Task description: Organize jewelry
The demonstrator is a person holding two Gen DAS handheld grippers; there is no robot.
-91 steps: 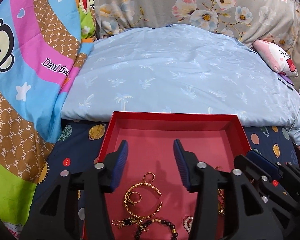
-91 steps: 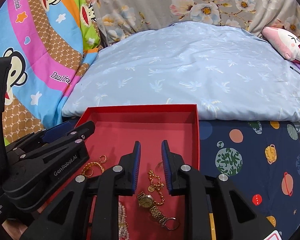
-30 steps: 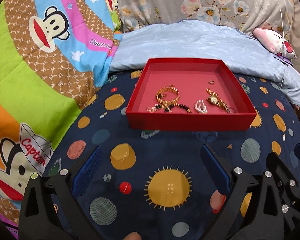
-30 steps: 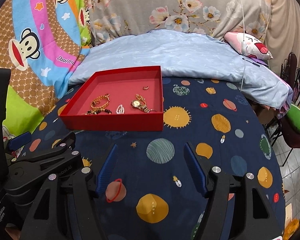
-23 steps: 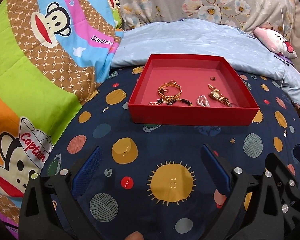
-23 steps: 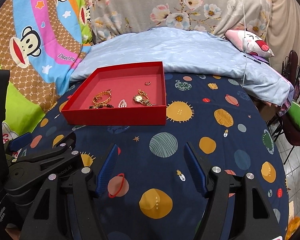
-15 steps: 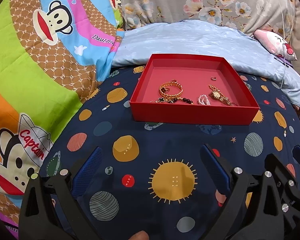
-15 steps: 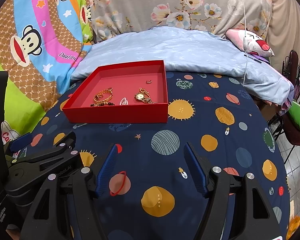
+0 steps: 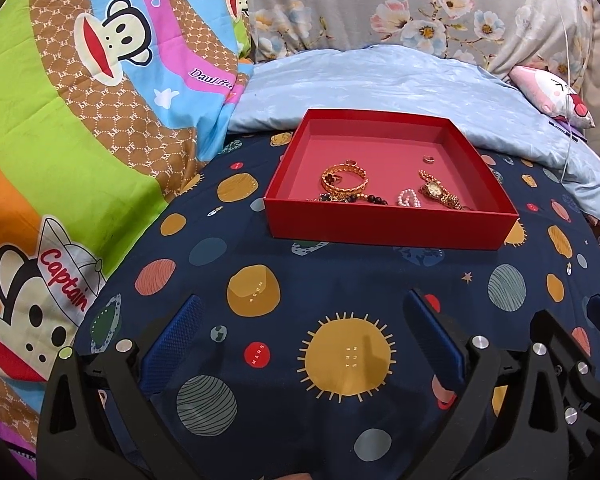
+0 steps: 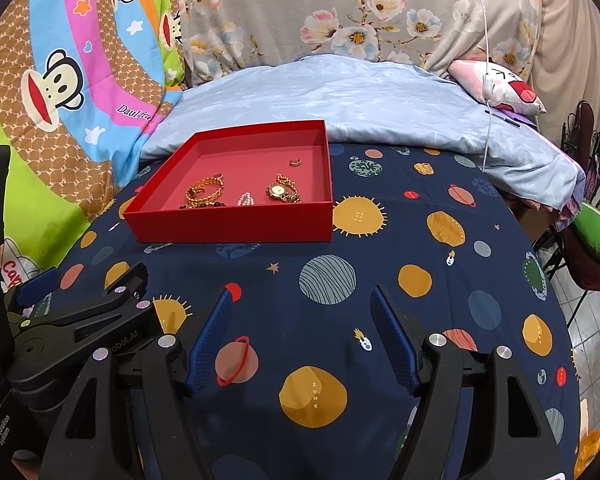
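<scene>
From my left wrist view, my left gripper (image 9: 304,320) gaped wide and empty low in frame, red tray (image 9: 384,222) upper centre, gold bangle (image 9: 345,179) and watch (image 9: 436,193) inside; from my right wrist view, my right gripper (image 10: 303,322) spread wide, just been opening, nothing between, tray (image 10: 236,222) upper left, small item, perhaps a ring (image 10: 295,162), near its far wall.

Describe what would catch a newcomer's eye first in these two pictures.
The red tray stands out mid-frame on the navy planet-print bedsheet, holding a gold bangle, a gold watch and pearls. To the left, a bright cartoon-monkey blanket is piled beside the bed.
</scene>
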